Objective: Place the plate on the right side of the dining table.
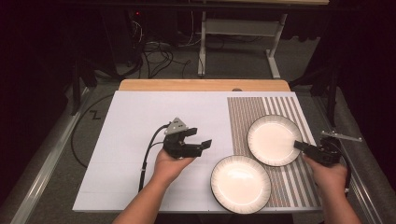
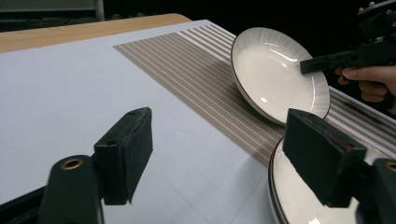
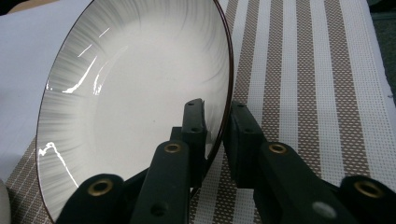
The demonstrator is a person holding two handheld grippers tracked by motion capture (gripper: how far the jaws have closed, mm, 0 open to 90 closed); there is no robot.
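Plates sit apart on the striped mat (image 1: pixel 285 186): the near plate (image 1: pixel 240 184) lies flat and released beside the left gripper (image 1: pixel 198 140), jaws apart and empty, while the right gripper (image 1: pixel 301 145) clamps the far plate (image 1: pixel 273 139) by its rim, tilted, not yet placed.

plates (image 1: pixel 274 140): 2 | striped mat (image 1: pixel 243 116): 1 | hand-held grippers (image 1: pixel 198 140): 2
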